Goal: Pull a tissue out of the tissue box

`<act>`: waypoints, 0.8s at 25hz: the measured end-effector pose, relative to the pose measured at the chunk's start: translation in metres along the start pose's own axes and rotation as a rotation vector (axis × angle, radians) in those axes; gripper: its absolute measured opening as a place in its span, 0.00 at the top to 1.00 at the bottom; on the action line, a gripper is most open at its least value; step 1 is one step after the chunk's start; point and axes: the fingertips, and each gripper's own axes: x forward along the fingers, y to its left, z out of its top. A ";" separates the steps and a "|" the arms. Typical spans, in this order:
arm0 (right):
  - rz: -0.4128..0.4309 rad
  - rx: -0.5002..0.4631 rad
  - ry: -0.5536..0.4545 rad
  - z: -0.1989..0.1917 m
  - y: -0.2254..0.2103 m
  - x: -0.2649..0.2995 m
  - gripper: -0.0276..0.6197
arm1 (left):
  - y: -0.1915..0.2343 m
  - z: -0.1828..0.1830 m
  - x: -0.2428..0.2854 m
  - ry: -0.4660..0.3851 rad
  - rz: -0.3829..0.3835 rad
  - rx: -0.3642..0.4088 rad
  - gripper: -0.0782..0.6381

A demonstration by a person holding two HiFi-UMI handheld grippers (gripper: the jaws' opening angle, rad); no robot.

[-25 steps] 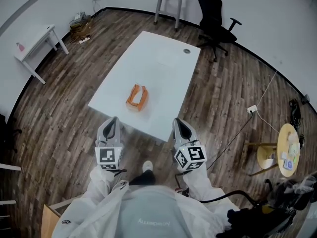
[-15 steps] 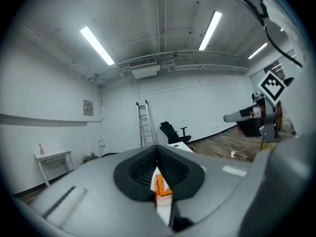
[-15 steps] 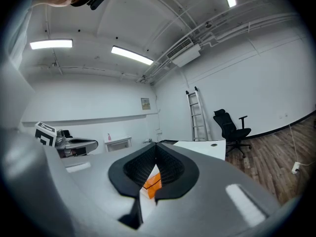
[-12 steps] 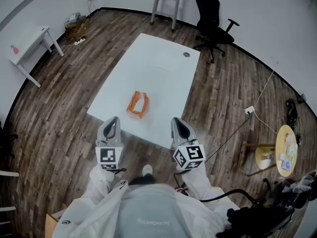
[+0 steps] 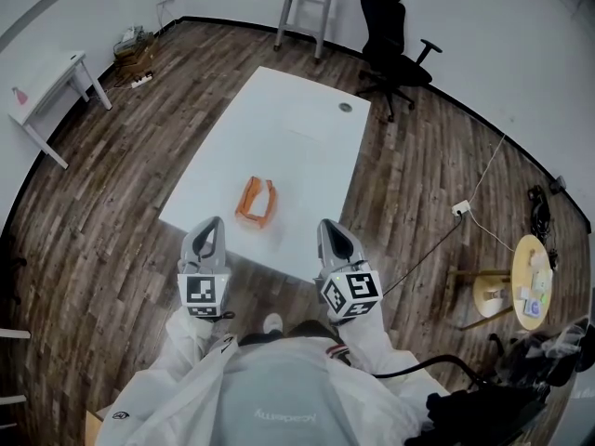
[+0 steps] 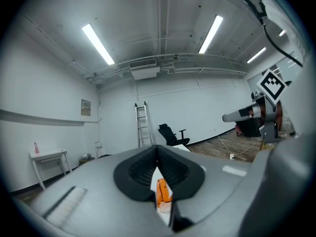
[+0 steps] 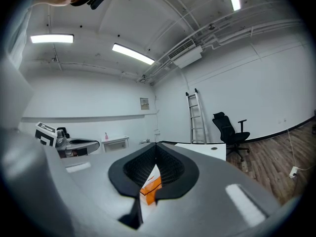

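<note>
Tissue box location: the orange tissue box (image 5: 257, 202) sat on the white bench (image 5: 307, 128), close to the bench's near edge and well short of its middle.
Direction from the hands: the box lay ahead of both tools, between their two lines of aim (each gripper view caught a sliver of orange through the slot behind its pads).
Long axis: it ran away from the person, leaning a little to the right in the head view.
Nearer hand: the left hand-held gripper (image 5: 213, 223) stood nearer the box; the right hand-held gripper (image 5: 326, 223) was further off to the side. Neither touched it.
Left hand-held gripper state: jaws pressed together, nothing between them.
Right hand-held gripper state: pads likewise met at the tips, empty.
Hand pose: both were held level and roughly parallel in front of the body, tips just at the bench's near edge, pointing across it.
Tissue: whether a sheet stood up from the opening was too small to tell.
Judged next need: reach forward and inward to the box, and part the jaws before pinching a tissue.
</note>
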 end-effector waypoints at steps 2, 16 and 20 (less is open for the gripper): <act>-0.007 -0.003 0.002 0.000 -0.002 0.000 0.95 | 0.000 0.000 0.002 -0.001 -0.004 0.002 0.89; 0.017 0.017 0.043 -0.011 -0.023 0.024 0.95 | -0.005 -0.009 0.025 0.048 0.014 0.002 0.89; 0.043 0.031 0.048 -0.008 -0.033 0.038 0.95 | -0.004 -0.007 0.037 0.057 0.040 0.002 0.89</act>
